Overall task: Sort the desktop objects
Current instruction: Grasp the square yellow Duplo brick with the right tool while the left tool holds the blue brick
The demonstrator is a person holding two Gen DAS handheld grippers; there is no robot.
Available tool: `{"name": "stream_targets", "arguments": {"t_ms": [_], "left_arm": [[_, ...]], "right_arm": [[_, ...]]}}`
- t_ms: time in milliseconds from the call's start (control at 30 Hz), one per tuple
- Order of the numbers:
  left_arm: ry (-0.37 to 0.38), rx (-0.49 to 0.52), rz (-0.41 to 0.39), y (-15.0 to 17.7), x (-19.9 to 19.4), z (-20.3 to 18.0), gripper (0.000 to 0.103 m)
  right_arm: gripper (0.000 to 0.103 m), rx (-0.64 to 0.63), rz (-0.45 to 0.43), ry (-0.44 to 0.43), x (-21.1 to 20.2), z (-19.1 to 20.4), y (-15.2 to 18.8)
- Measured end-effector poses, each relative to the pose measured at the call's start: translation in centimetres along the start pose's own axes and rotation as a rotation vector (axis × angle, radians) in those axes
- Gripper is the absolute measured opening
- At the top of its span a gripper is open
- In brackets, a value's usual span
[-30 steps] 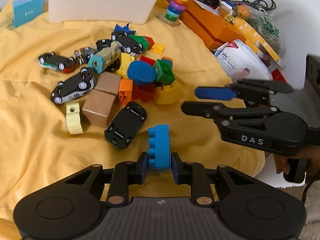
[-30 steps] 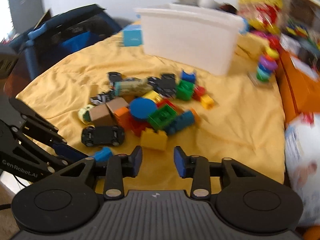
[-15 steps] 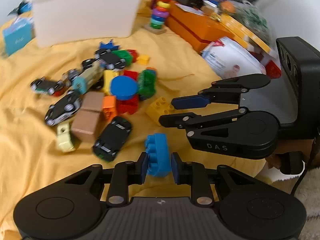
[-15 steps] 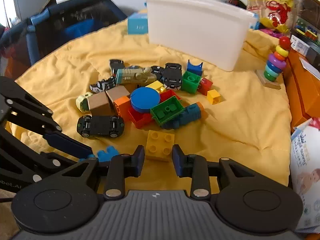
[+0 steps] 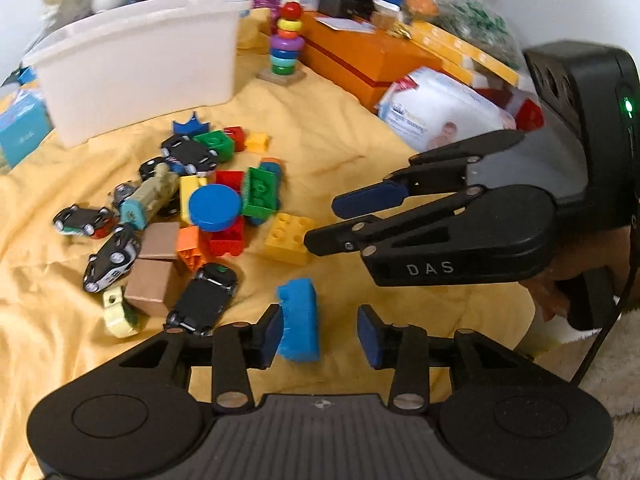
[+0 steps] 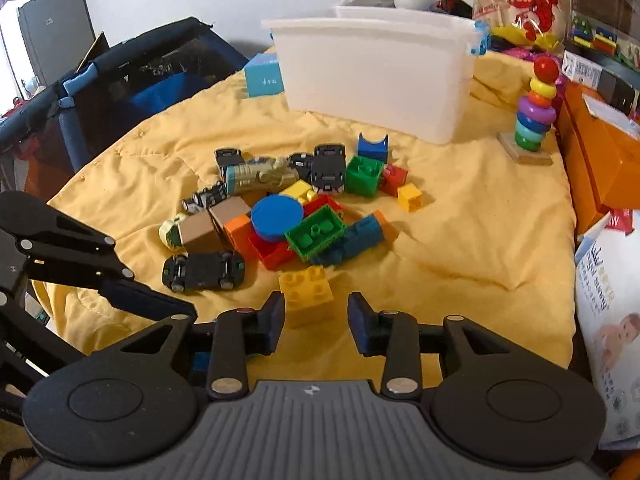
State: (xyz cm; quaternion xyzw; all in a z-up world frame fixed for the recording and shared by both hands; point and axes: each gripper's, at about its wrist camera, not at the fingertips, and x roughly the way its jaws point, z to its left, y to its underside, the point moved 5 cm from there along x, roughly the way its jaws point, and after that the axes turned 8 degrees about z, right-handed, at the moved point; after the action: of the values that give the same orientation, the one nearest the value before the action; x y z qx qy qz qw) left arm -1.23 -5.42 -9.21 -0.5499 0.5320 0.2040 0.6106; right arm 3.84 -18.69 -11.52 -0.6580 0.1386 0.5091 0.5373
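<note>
My left gripper (image 5: 320,336) is open just above the yellow cloth (image 5: 360,152). A blue brick (image 5: 300,324) sits between its fingers, against the left pad and apart from the right one. My right gripper (image 6: 317,320) is open, with a yellow brick (image 6: 306,294) between its fingertips on the cloth; in the left wrist view this gripper (image 5: 332,222) reaches in from the right beside the yellow brick (image 5: 288,238). Beyond lies a pile of bricks, wooden blocks and toy cars (image 6: 276,216). A white bin (image 6: 376,76) stands at the back.
A ring-stacker toy (image 6: 534,112) stands right of the bin. Orange boxes (image 5: 372,56) and a white packet (image 5: 436,112) line the right edge of the cloth. A teal box (image 6: 264,76) sits left of the bin, and a dark playpen (image 6: 120,80) stands beyond the left edge.
My left gripper has opened and let go of the blue brick, which now rests low between its fingers. My right gripper has moved forward around the yellow brick.
</note>
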Motion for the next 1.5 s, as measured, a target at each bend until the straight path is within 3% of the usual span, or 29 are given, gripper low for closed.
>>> {"name": "stream_targets", "arguments": {"t_ms": [300, 433, 500, 533, 600, 700, 767, 867, 933, 1033, 1100, 1500], "left_arm": [[-0.008, -0.13, -0.025, -0.1, -0.4, 2.4, 0.045], [0.135, -0.217, 0.056, 0.4, 1.8, 3.4, 0.044], [0.183, -0.249, 0.09, 0.8, 2.7, 3.5, 0.024], [0.18, -0.249, 0.095, 1.0, 2.9, 3.4, 0.024], [0.109, -0.218, 0.064, 0.7, 2.0, 3.1, 0.024], [-0.093, -0.057, 0.025, -0.2, 0.6, 2.1, 0.024], [-0.249, 0.118, 0.052, -0.2, 1.0, 0.6, 0.025], [-0.357, 0.28, 0.099, 0.9, 2.3, -1.2, 0.025], [-0.341, 0.31, 0.123, 1.6, 3.0, -2.1, 0.026], [-0.246, 0.268, 0.108, 1.8, 2.5, -2.8, 0.029], [-0.209, 0.241, 0.087, 1.9, 2.1, -3.2, 0.039], [-0.122, 0.162, -0.009, 2.0, 1.0, -4.6, 0.043]], "right_arm": [[0.041, 0.003, -0.03, 0.013, -0.6, -0.5, -0.4], [0.041, 0.034, -0.033, 0.011, -0.7, -1.0, -0.2], [0.041, 0.037, -0.033, 0.016, -0.8, -1.1, -0.1], [0.041, 0.039, -0.034, 0.017, -0.9, -1.2, 0.0], [0.041, 0.048, -0.039, 0.022, -1.1, -1.4, 0.2], [0.041, 0.061, -0.043, 0.026, -1.3, -1.7, 0.4], [0.041, 0.064, -0.037, 0.026, -1.3, -1.9, 0.6], [0.041, 0.062, -0.033, 0.028, -1.4, -2.0, 1.0], [0.042, 0.061, -0.031, 0.032, -1.5, -2.1, 1.2], [0.043, 0.06, -0.028, 0.033, -1.6, -2.3, 1.5], [0.043, 0.06, -0.023, 0.03, -1.6, -2.4, 1.7], [0.045, 0.03, -0.013, 0.016, -1.6, -2.1, 2.2]]}}
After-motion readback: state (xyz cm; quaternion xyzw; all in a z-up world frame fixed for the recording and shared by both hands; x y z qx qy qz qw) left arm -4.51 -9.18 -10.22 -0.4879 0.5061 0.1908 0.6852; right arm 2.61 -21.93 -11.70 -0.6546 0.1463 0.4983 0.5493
